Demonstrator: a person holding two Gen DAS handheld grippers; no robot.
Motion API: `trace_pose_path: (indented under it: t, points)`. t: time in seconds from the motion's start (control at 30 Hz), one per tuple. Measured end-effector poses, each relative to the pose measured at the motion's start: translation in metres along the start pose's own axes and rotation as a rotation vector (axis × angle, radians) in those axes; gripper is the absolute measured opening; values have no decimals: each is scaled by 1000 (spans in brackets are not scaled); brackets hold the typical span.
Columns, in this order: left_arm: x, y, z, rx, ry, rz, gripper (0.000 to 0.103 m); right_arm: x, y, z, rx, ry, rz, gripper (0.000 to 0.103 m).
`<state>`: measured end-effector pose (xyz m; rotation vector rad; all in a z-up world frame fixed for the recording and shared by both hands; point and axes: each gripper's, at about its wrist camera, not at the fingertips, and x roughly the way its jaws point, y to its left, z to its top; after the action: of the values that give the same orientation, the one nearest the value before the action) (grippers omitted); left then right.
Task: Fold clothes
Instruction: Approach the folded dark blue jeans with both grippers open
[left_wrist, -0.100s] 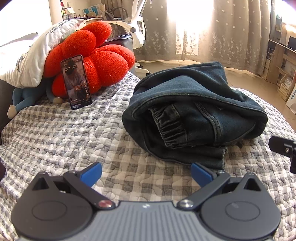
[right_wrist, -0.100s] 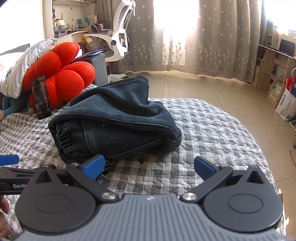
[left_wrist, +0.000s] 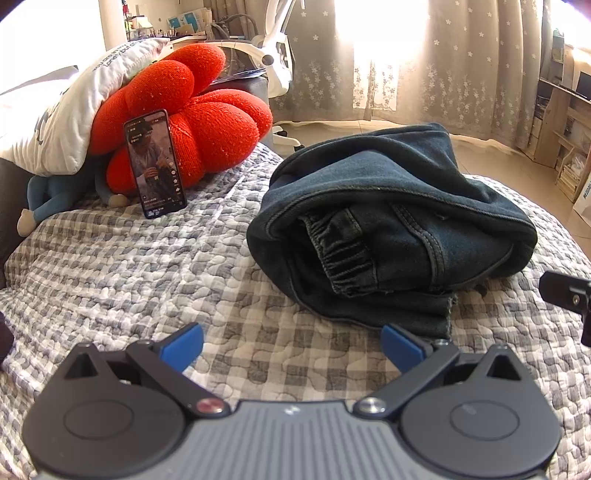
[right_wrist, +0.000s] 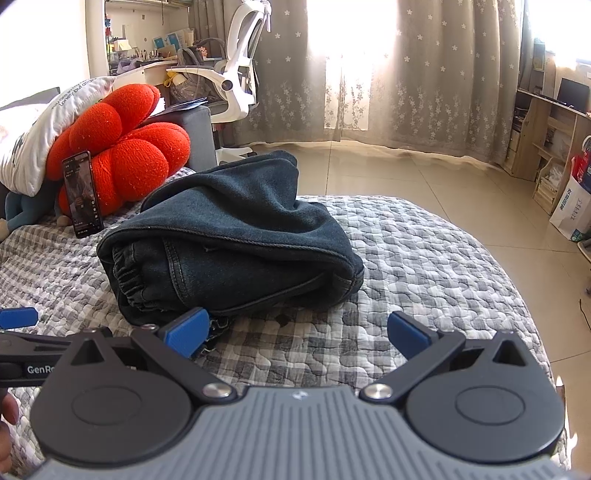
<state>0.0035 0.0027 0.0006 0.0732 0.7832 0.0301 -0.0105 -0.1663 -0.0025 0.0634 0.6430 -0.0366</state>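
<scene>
Nothing seen moved since earlier frame. Dark jeans (left_wrist: 391, 236) lay folded in bundle on bed (left_wrist: 147, 280). Left hand-held gripper (left_wrist: 291, 347) and right hand-held gripper (right_wrist: 297, 332) were held wide, empty, just short of bundle. Fold judged done; only tidying possibly left.

"GenRo" on left gripper (right_wrist: 18, 317)

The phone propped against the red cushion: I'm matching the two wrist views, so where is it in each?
Left wrist: phone left of centre, upper half.
Right wrist: phone at far left, mid-height.
Shared landmark: the red cushion behind it, with the folded jeans to its right.
</scene>
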Motion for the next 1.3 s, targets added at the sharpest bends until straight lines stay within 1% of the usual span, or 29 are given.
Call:
trace_pose_path:
  t: [0.13, 0.2, 0.3, 0.47, 0.63, 0.83, 1.3]
  points:
    - [1, 2, 3, -4, 13, 2, 103, 1, 0, 0, 2, 5, 1, 103]
    - [-3, -4, -1, 10, -6, 20, 103, 1, -1, 0, 2, 7, 1, 103]
    - [0, -3, -2, 5, 4, 4, 103, 2, -1, -1, 3, 11, 2, 103]
    - [2, -4, -4, 11, 20, -2, 103, 2, -1, 1, 1, 19, 0, 103]
    - [7, -6, -4, 6, 54, -30, 103, 4, -2, 1, -4, 26, -7, 103]
    - [12, -11, -2, 11, 81, -44, 103, 6, -4, 0, 0, 34, -21, 103]
    - [17, -25, 9, 8, 82, -58, 103, 11, -9, 5, 8, 47, -37, 103]
